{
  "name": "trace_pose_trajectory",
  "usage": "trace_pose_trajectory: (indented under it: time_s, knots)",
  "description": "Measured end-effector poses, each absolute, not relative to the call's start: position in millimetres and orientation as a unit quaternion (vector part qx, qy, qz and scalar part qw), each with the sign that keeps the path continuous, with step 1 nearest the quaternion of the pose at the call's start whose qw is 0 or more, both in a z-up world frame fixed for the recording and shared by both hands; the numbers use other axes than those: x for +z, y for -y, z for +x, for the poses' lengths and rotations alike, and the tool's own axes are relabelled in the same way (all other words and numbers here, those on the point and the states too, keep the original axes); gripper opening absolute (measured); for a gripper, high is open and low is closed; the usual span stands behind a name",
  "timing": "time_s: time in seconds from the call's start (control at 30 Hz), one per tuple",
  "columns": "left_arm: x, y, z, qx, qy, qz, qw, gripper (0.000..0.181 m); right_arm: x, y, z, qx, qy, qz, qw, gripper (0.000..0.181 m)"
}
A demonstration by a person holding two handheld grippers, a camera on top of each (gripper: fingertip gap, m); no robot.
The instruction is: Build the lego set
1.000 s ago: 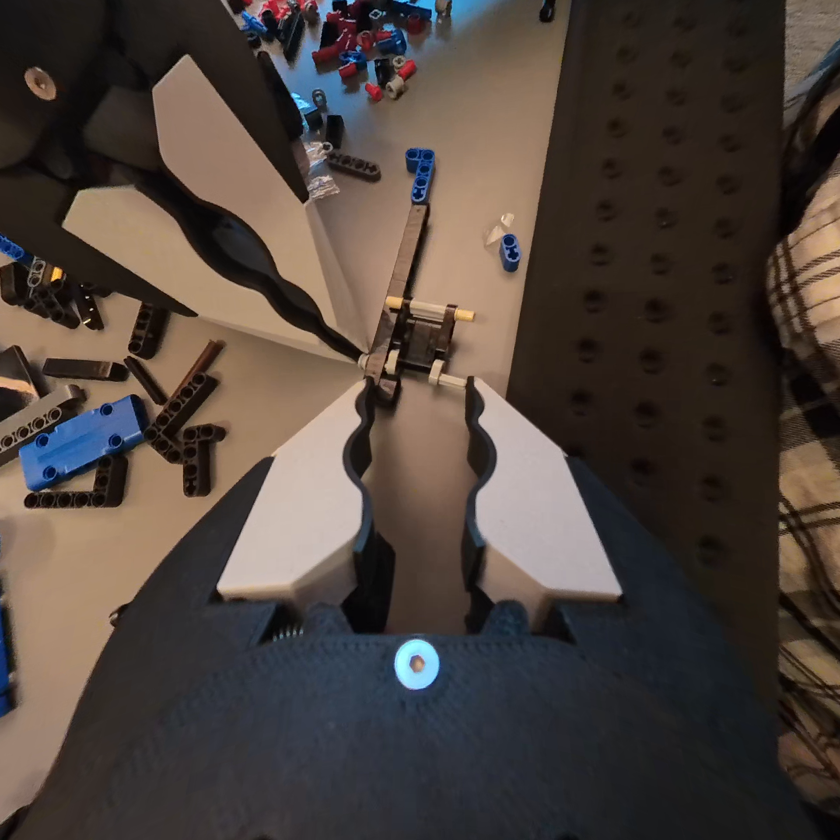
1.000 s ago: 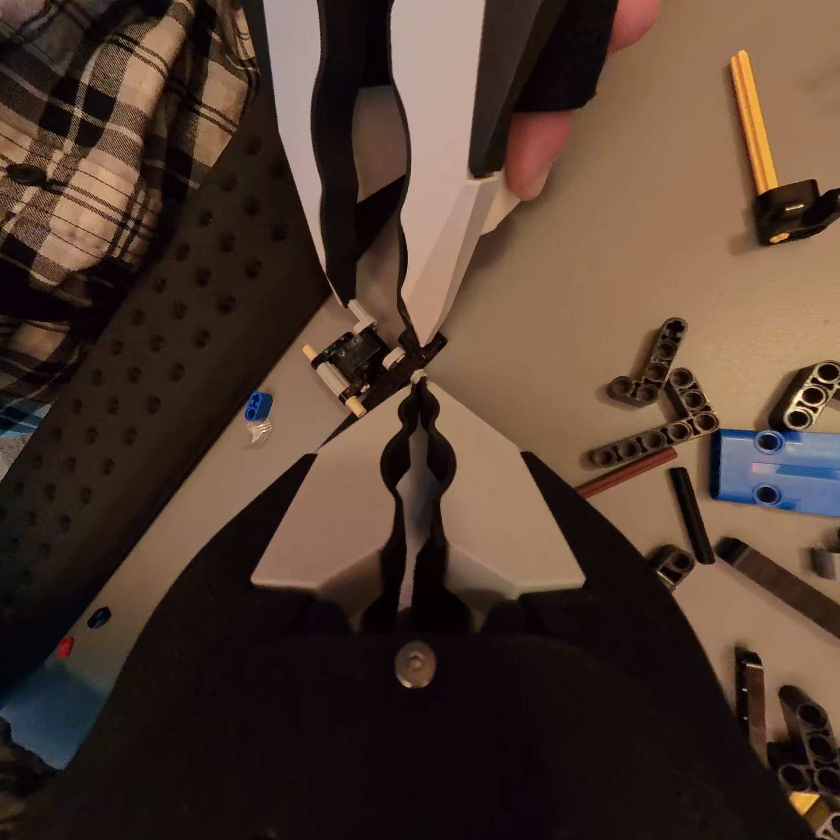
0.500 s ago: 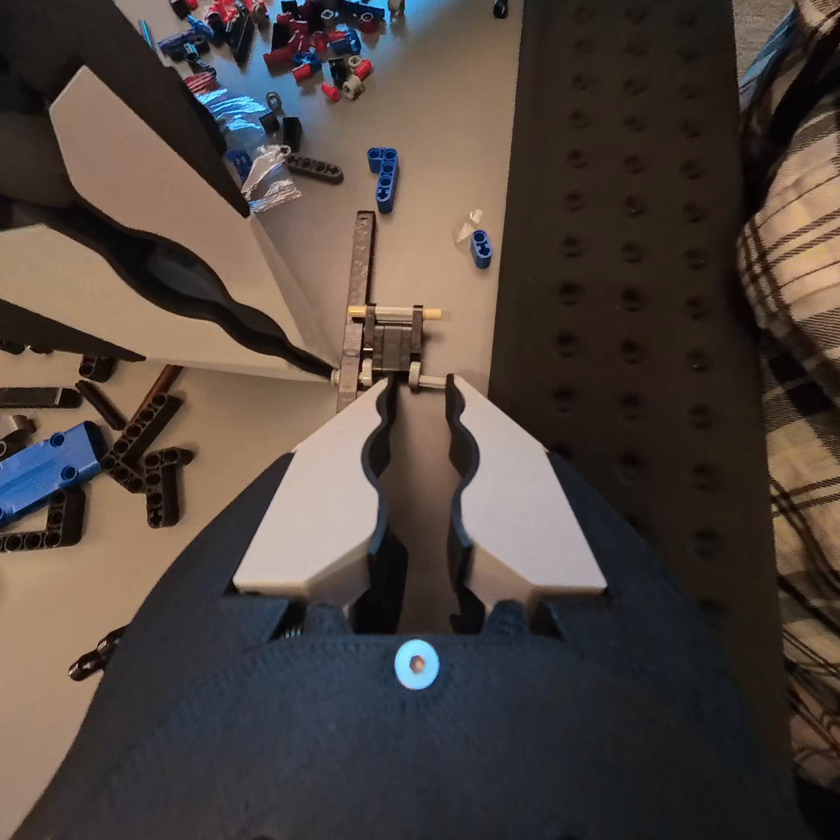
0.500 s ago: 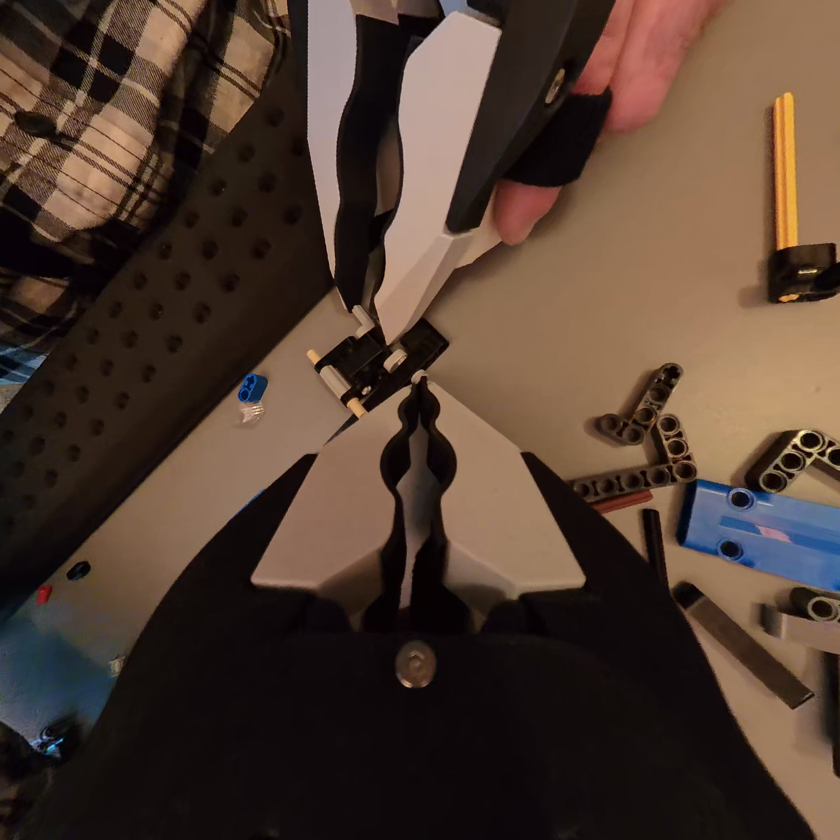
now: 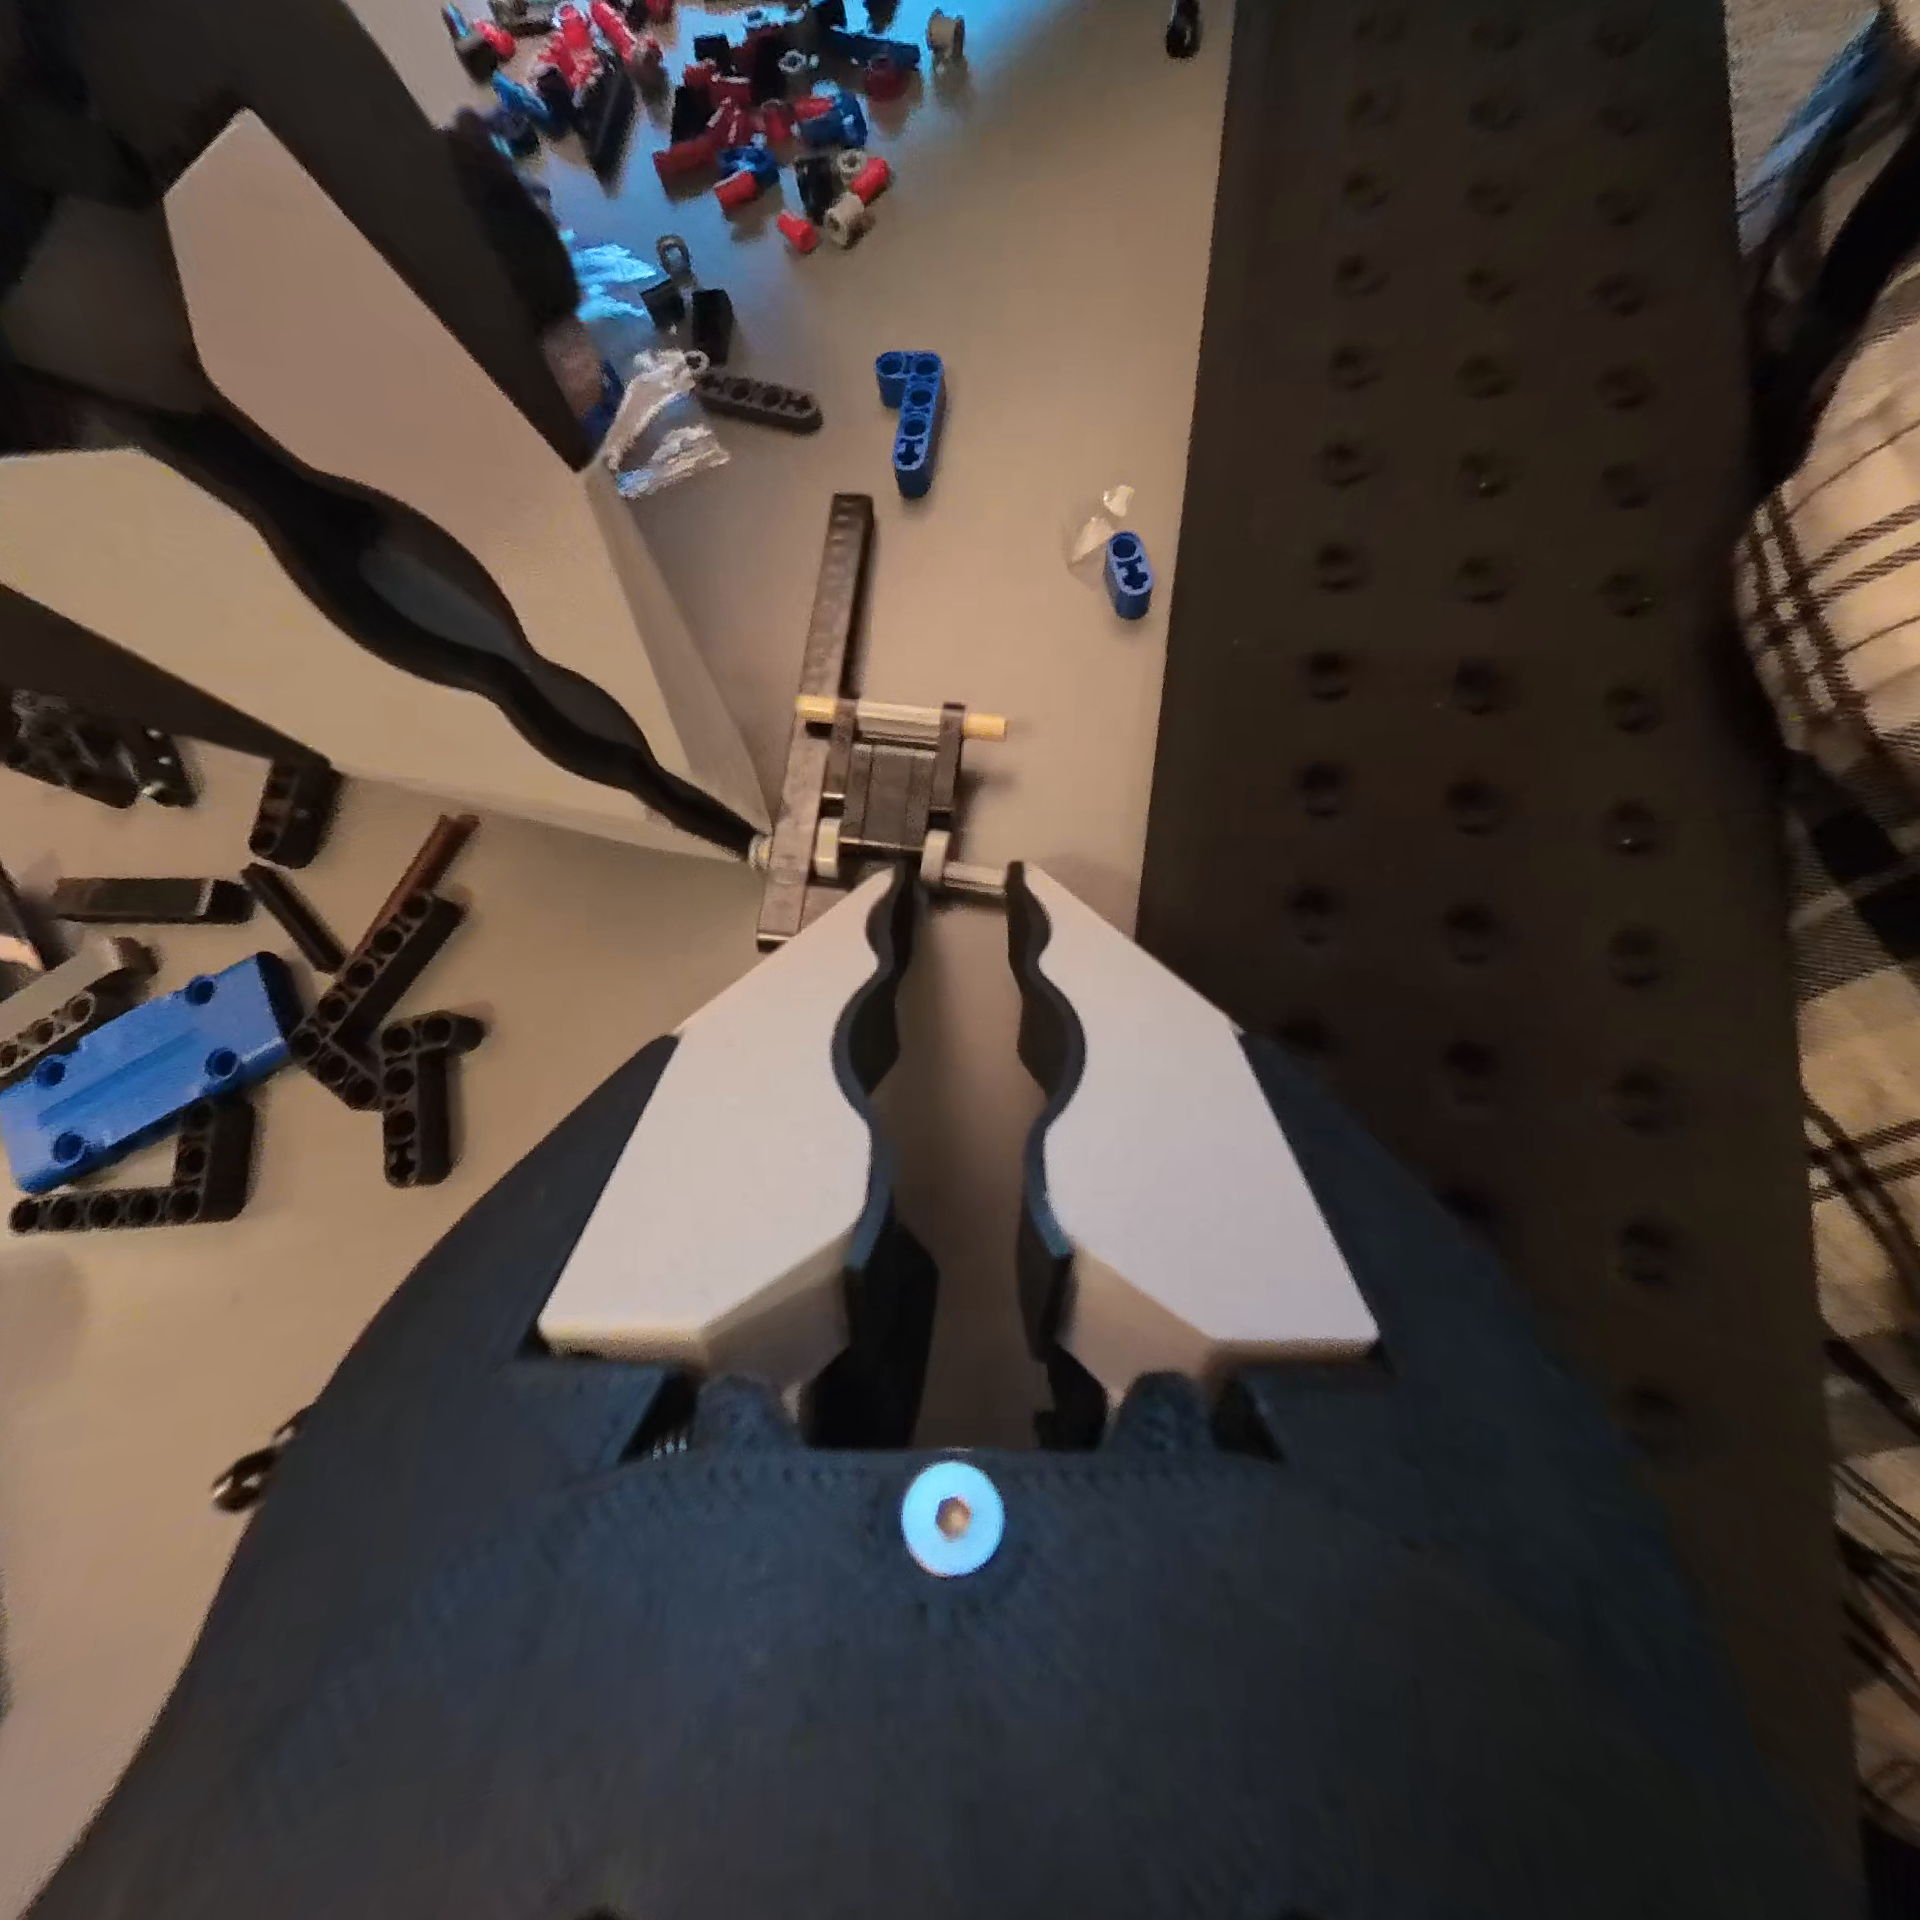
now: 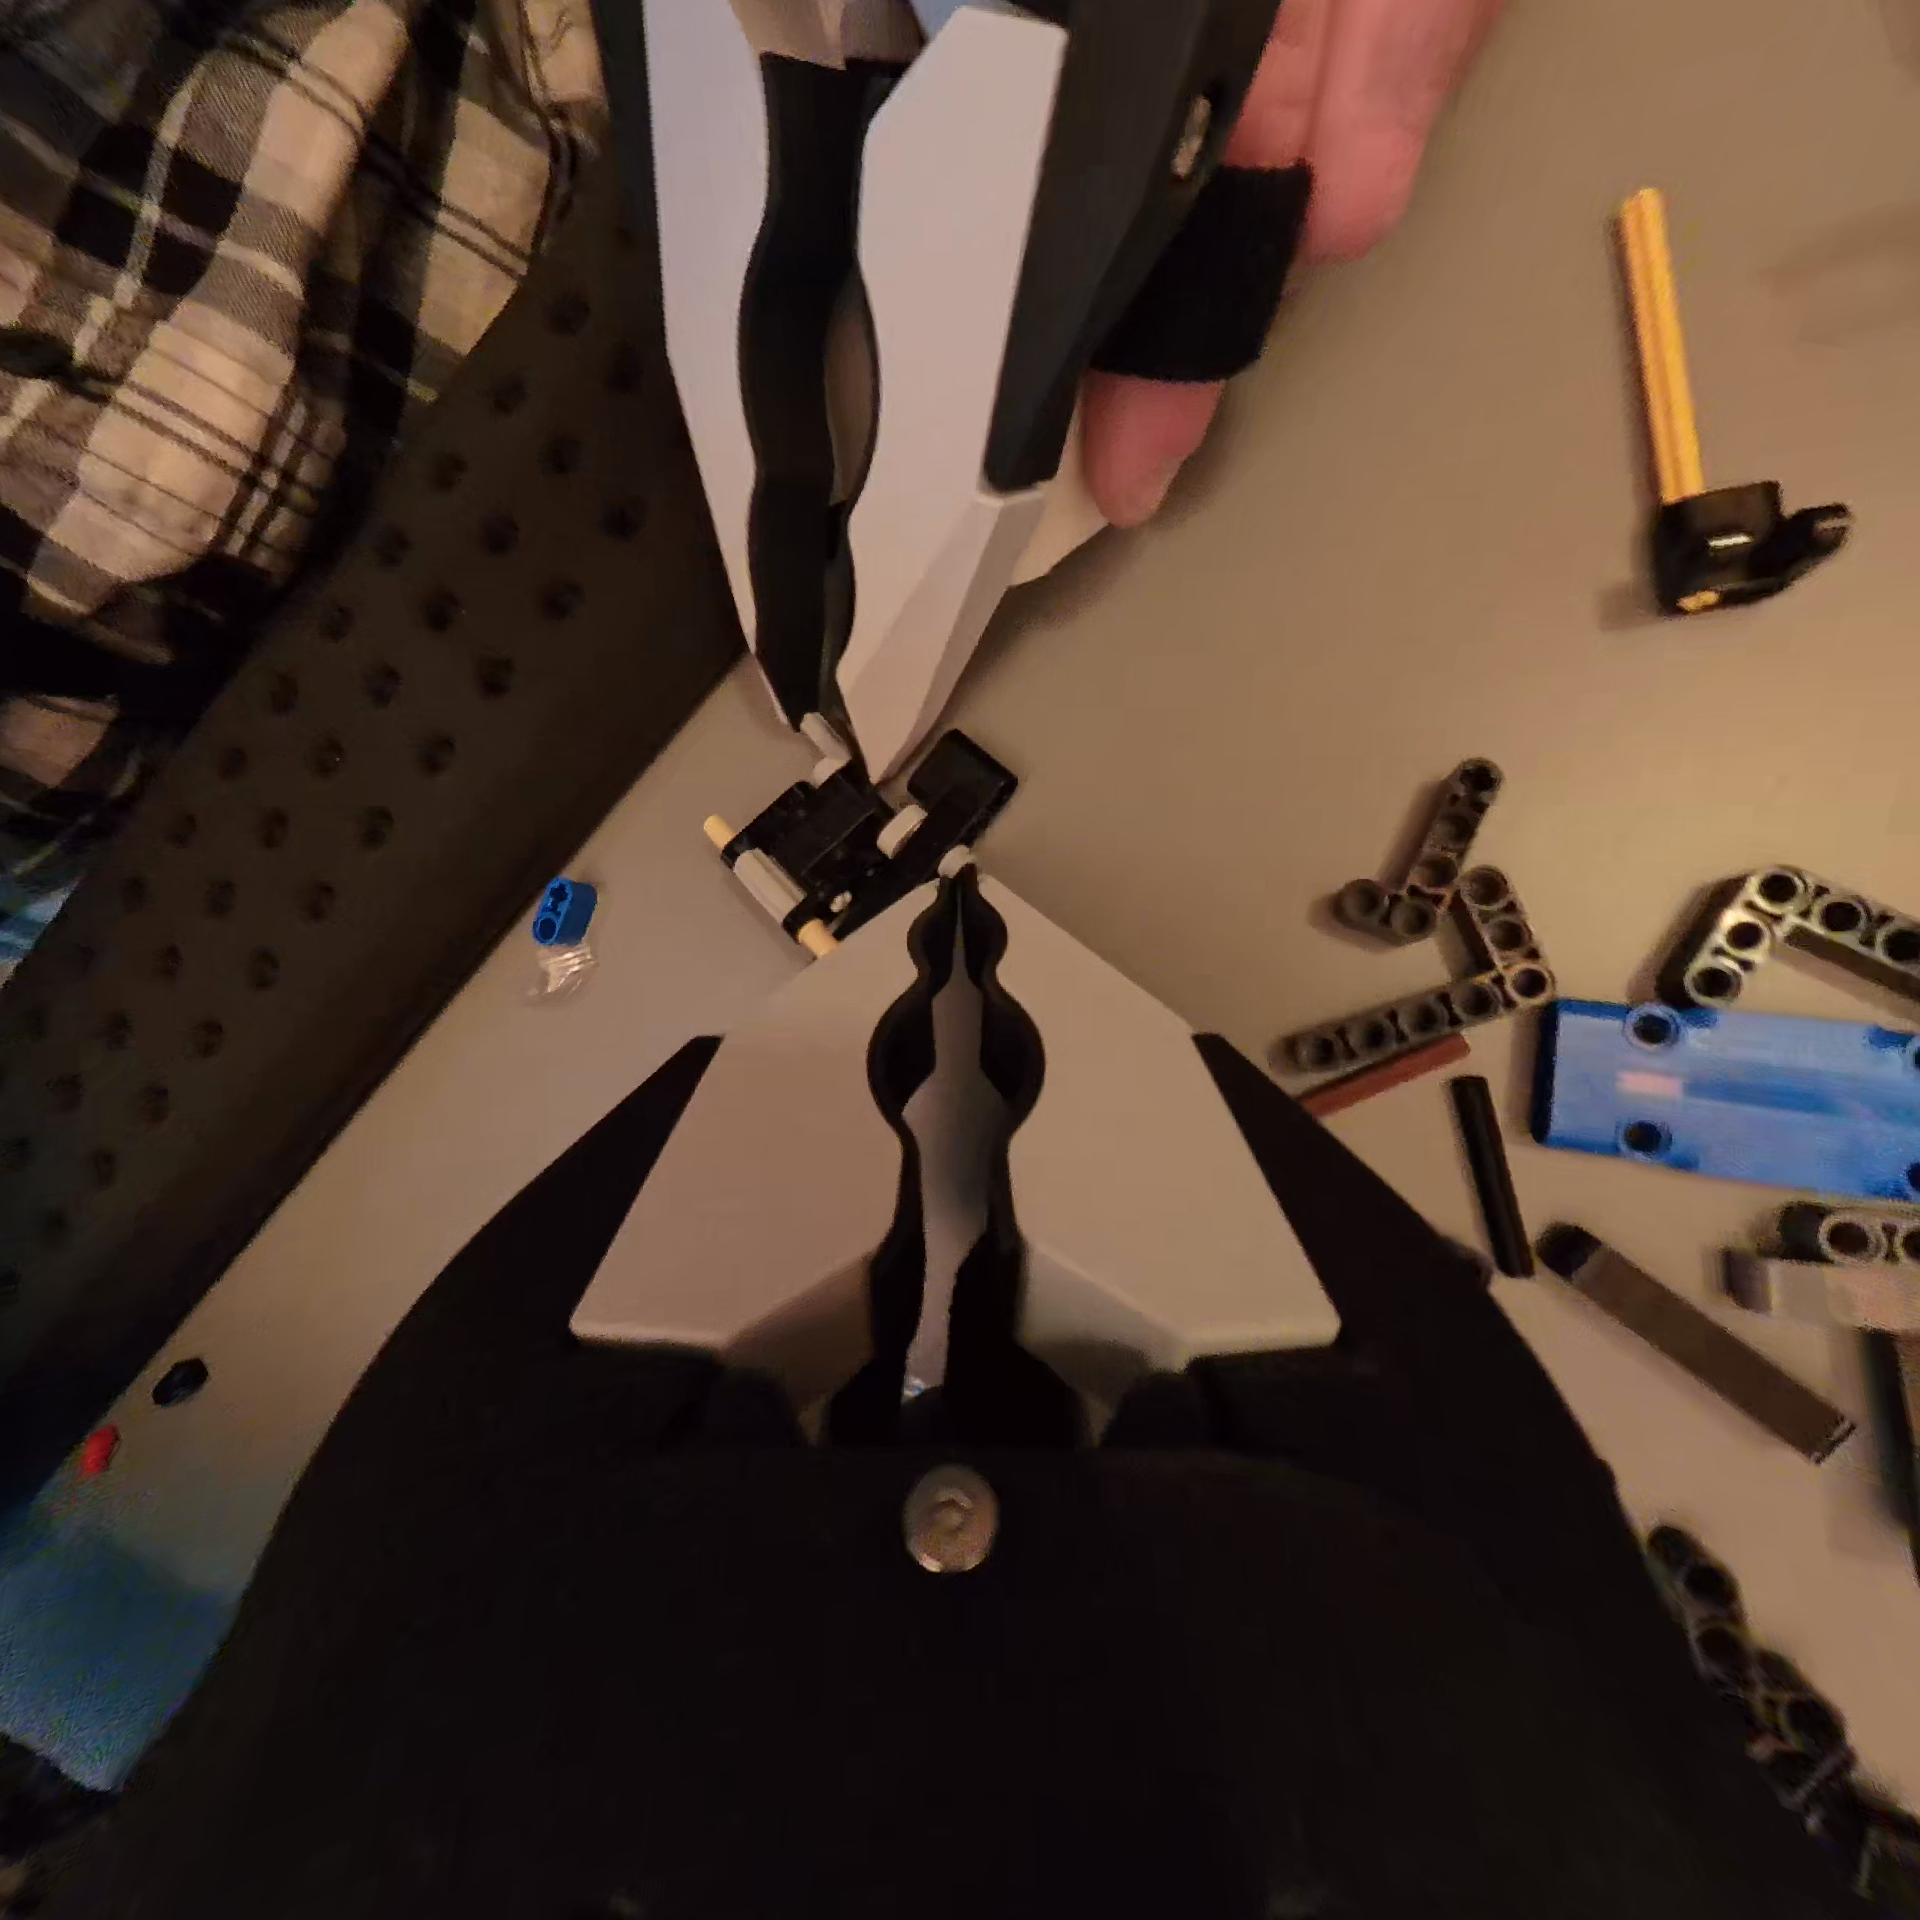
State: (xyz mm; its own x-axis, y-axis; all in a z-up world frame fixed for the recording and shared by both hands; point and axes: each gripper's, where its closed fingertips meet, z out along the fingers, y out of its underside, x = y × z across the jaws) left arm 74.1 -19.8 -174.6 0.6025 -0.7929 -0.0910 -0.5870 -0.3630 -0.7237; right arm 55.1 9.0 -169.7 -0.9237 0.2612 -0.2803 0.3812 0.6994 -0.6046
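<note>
A small black lego assembly (image 5: 894, 779) with grey and tan pins lies on the grey table, joined to a long black beam (image 5: 842, 623); it also shows in the right wrist view (image 6: 842, 831). My left gripper (image 5: 958, 878) has narrowed its jaws onto the grey axle (image 5: 971, 878) sticking out of the assembly's near right side. From the right wrist view it (image 6: 836, 743) comes in from above. My right gripper (image 6: 958, 883) is shut, its tips pinching a small light pin end (image 6: 951, 862) on the beam's other side. In the left wrist view it (image 5: 750, 831) enters from the upper left.
A black perforated board (image 5: 1455, 727) borders the table, with a person's plaid sleeve (image 5: 1849, 727) beyond it. Loose black beams and a blue panel (image 5: 135, 1070) lie left. A pile of red and blue pieces (image 5: 769, 135) is far back. A yellow axle (image 6: 1662, 343) lies apart. My right fingertips sit around 4 cm from my left ones.
My left gripper's jaws have narrowed from wide open down onto the grey axle. The right gripper stays shut at the pin end on the other side.
</note>
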Motion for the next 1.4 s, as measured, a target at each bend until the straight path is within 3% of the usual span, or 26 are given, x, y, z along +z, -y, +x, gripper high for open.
trace_pose_trajectory:
  time_s: [0.4, 0.97, 1.4]
  knots:
    - [-166.6, 13.3, 64.6, -0.097, -0.408, -0.815, 0.4, 0.035, -168.8, -18.5, 54.4, -0.344, -0.899, 0.268, 0.031, 0.02]
    - [-175.3, 6.0, 57.7, -0.039, -0.41, -0.823, 0.392, 0.026, -167.8, -16.1, 52.6, -0.33, -0.854, 0.402, -0.006, 0.022]
    - [-174.6, 6.6, 61.3, -0.027, -0.415, -0.821, 0.391, 0.025, -170.6, -17.1, 60.3, -0.346, -0.811, 0.472, -0.015, 0.013]
